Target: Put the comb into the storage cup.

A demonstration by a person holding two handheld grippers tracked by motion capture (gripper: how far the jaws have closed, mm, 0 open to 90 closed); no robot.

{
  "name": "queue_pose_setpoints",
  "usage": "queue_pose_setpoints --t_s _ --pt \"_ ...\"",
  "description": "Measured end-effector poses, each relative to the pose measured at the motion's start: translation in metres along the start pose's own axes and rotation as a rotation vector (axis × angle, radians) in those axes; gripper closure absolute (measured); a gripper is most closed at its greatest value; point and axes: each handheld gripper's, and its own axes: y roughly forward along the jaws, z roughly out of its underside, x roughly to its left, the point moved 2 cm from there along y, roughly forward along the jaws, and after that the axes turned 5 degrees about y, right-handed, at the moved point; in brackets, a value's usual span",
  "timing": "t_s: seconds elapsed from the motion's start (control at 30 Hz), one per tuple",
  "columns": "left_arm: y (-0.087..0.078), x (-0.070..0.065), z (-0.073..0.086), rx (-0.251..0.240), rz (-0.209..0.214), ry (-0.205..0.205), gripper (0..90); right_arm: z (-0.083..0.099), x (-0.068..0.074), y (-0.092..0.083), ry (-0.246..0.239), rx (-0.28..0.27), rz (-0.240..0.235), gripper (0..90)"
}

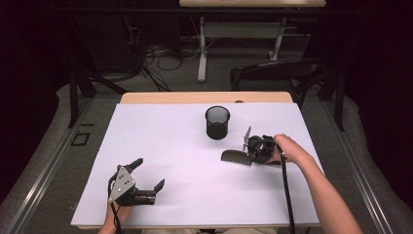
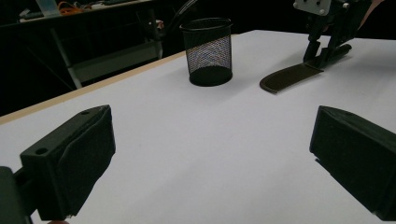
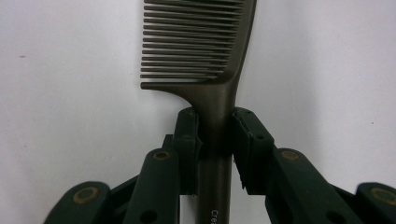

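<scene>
A dark comb (image 1: 236, 157) lies flat on the white table top (image 1: 180, 146), right of the middle. My right gripper (image 1: 252, 155) is shut on its handle. In the right gripper view the two pads (image 3: 187, 135) press on the handle from both sides, and the comb (image 3: 201, 42) has its teeth pointing left. The left gripper view shows the comb (image 2: 292, 76) lying on the table, with the right gripper (image 2: 322, 53) standing over its handle end. My left gripper (image 1: 149, 173) rests near the front left, open, with nothing between its jaws (image 2: 212, 158).
A black mesh cup (image 1: 217, 122) stands upright behind the comb, a little to its left, and shows as the mesh cup (image 2: 208, 51) in the left gripper view. A dark chair (image 1: 277, 73) and desk legs stand beyond the table's far edge.
</scene>
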Motion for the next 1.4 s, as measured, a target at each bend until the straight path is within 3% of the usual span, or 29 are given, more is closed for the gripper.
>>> queue_pose_setpoints --t_s 0.1,0.2,0.4,0.57,0.6,0.67,0.97,1.07,1.4 --pt "0.000 0.000 0.000 -0.002 -0.002 -0.001 0.2 0.000 -0.001 -0.003 -0.001 0.016 -0.016 72.4" --pt "0.000 0.000 0.000 -0.001 -0.002 -0.001 0.2 0.002 0.000 -0.008 0.047 -0.036 -0.004 72.5" --pt "0.000 0.000 0.000 -0.003 -0.001 0.002 0.2 0.005 -0.001 -0.016 0.076 -0.071 -0.006 72.5" --pt "-0.001 0.000 0.000 -0.002 -0.003 0.002 0.3 0.008 0.000 -0.022 0.110 -0.132 -0.020 72.5" --pt "-0.001 0.000 0.000 -0.003 -0.003 0.001 0.3 0.009 0.000 -0.025 0.108 -0.119 -0.029 72.5" --pt "-0.001 0.000 0.000 -0.002 -0.003 0.002 0.3 0.010 0.000 -0.026 0.111 -0.173 -0.018 72.5" --pt "-0.001 0.000 -0.001 -0.004 -0.006 0.003 0.3 0.018 0.004 -0.036 0.173 -0.247 -0.019 72.4" --pt "-0.001 0.001 -0.001 -0.005 -0.008 0.002 0.3 0.020 0.005 -0.039 0.199 -0.296 -0.020 72.5" --pt "-0.001 0.001 -0.001 -0.005 -0.011 0.001 0.3 0.025 0.011 -0.047 0.225 -0.390 -0.007 72.5"
